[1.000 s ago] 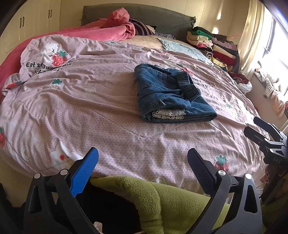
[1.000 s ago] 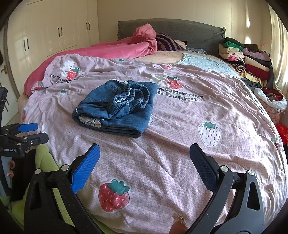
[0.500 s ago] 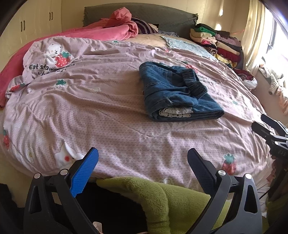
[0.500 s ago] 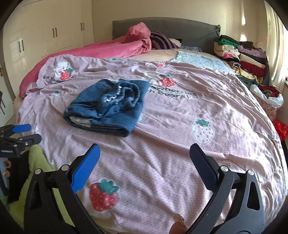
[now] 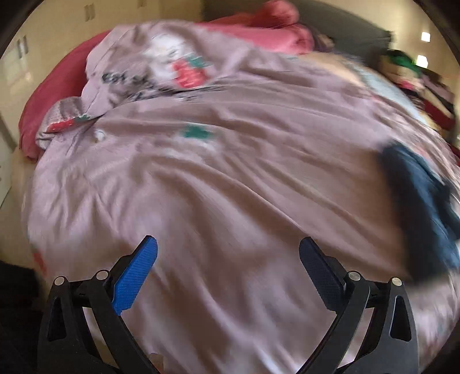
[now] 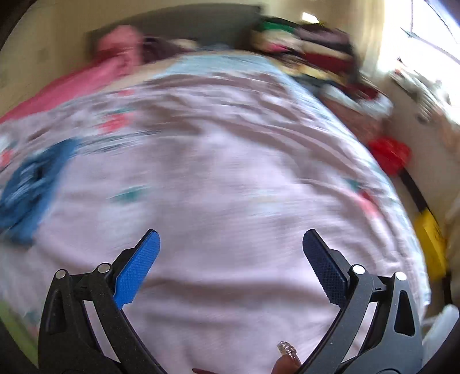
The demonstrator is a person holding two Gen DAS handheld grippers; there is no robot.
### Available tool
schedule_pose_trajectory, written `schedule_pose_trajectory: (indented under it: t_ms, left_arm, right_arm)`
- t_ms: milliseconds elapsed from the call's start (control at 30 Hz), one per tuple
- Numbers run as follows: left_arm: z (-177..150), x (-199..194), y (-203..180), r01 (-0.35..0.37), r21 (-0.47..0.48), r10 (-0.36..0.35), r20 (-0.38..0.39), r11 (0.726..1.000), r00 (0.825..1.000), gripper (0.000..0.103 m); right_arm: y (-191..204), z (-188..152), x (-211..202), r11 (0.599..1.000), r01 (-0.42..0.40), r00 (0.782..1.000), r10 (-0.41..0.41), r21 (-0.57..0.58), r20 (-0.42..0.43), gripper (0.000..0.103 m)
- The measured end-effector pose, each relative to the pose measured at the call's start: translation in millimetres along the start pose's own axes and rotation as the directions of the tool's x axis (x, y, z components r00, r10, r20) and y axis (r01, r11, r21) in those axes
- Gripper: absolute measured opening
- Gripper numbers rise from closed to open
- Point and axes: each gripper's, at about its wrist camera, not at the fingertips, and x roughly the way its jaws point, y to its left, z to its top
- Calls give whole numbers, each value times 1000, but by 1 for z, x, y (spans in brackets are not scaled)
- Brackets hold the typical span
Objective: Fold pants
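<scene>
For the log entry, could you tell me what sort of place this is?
Most likely a home bedroom: a bed under a strawberry-print duvet, a pink blanket near the headboard, and stacked clothes alongside.

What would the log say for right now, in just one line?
left hand-held gripper: open, empty | right hand-held gripper: open, empty | pants: folded, on bed cover, untouched | views: motion-blurred

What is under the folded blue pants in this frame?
The blue pants lie on the pink strawberry-print duvet, apart from both open grippers. Anything under the pants is covered, and motion blur hides finer detail.
</scene>
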Motion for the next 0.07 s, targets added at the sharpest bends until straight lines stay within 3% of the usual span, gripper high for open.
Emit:
schedule_pose_trajectory:
  t_ms: [67]
  left_arm:
    - [24, 22, 13, 8, -33, -8, 2, 999, 1000, 99]
  right_arm:
    - [-32, 15, 28, 995, 92, 995, -91, 31, -28, 94]
